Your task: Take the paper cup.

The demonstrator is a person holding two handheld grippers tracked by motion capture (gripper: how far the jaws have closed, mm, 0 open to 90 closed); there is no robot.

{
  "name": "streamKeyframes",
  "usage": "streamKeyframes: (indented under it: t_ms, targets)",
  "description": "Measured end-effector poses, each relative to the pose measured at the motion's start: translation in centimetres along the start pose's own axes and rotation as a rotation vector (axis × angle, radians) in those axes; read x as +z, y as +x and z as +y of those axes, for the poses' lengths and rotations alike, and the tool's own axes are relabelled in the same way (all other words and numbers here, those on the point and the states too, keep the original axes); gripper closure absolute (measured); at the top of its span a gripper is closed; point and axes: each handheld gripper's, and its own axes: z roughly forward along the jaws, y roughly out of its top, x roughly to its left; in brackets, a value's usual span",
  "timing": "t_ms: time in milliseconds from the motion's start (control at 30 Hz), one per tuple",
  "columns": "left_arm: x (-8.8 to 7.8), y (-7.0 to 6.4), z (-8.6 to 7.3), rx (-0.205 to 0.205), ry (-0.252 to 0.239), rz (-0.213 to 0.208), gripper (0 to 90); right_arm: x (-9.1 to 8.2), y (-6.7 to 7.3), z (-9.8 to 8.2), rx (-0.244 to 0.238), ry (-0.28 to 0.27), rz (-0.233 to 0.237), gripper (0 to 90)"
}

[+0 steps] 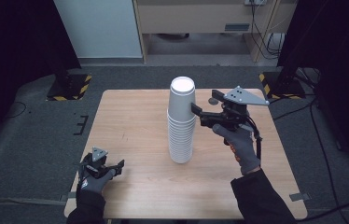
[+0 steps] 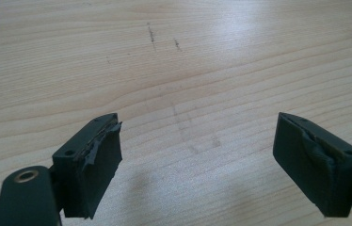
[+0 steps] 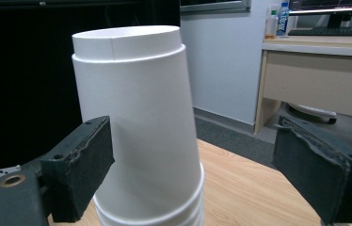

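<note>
Nothing is lifted yet — the right gripper (image 1: 196,110), jaws spread, flanks the top cup of the tall white paper-cup stack (image 1: 181,122) at mid-desk (image 1: 130,130); the left gripper (image 1: 116,167) idles open near the desk's front left corner.

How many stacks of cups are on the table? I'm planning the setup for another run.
1: a single tall stack of white cups, upside down, mid-table. The open right gripper is at its top cup; the open left gripper is over bare wooden table.

lower cups of the stack (image 3: 155,207) cut off by the right gripper view's bottom edge
</note>
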Motion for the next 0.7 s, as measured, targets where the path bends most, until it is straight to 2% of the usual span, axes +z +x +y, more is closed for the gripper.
streamKeyframes:
  t_ms: [300, 700]
  targets:
    - [0.0, 0.0, 0.0, 0.000, -0.002, -0.002, 14.6, 1.9, 1.2, 0.0, 0.008, -0.002, 0.053, 11.9]
    - [0.0, 0.0, 0.0, 0.006, -0.001, -0.002, 14.6, 4.2, 2.2, -0.6, 0.000, 0.031, 0.059, 11.9]
